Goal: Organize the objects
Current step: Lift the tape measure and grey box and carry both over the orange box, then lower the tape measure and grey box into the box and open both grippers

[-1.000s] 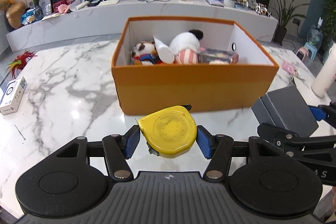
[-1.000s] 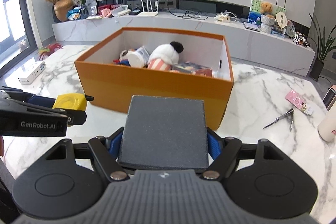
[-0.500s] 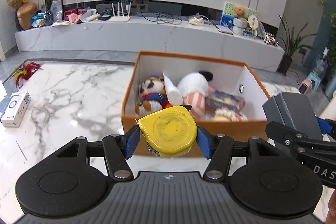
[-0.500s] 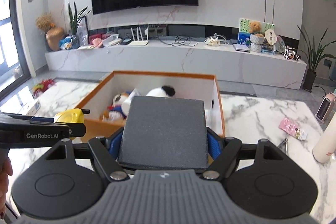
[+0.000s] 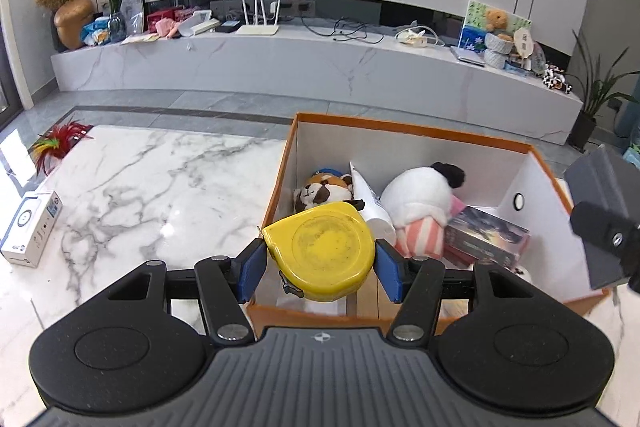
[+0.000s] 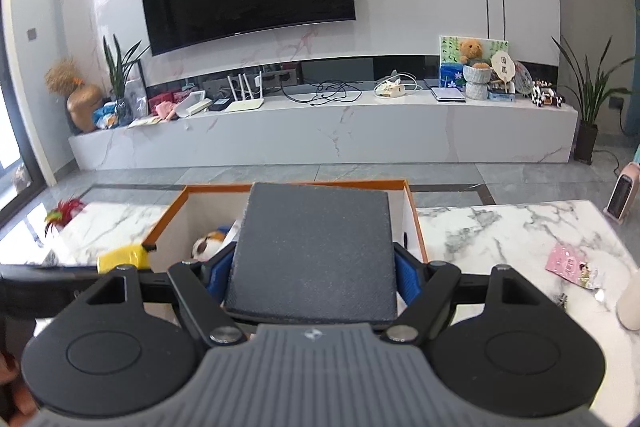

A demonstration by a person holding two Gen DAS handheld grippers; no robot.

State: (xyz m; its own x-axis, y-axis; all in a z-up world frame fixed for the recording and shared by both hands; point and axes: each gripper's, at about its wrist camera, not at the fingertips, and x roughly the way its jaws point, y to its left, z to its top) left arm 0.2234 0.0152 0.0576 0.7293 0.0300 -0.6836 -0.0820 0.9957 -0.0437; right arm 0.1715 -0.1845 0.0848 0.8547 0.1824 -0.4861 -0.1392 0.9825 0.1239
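Observation:
My left gripper (image 5: 320,261) is shut on a yellow tape measure (image 5: 322,251), held over the near left corner of the orange box (image 5: 400,129). Inside the box lie a raccoon plush (image 5: 322,189), a white plush with a striped skirt (image 5: 420,203), a white tube and a dark printed packet (image 5: 486,237). My right gripper (image 6: 314,269) is shut on a flat dark grey box (image 6: 316,251), held above the orange box (image 6: 176,209) near its front. The grey box (image 5: 600,195) also shows at the right edge of the left wrist view, and the tape measure (image 6: 124,257) at the left of the right wrist view.
The box stands on a white marble table (image 5: 152,187). A small white carton (image 5: 30,227) and a red feather toy (image 5: 60,143) lie at the left. A pink card (image 6: 570,265), a pale bottle (image 6: 630,301) and a metal tool lie at the right. A long TV bench stands behind.
Both grippers have risen and moved forward from in front of the orange box to above its near edge, each still holding its object. The view now looks down into the box.

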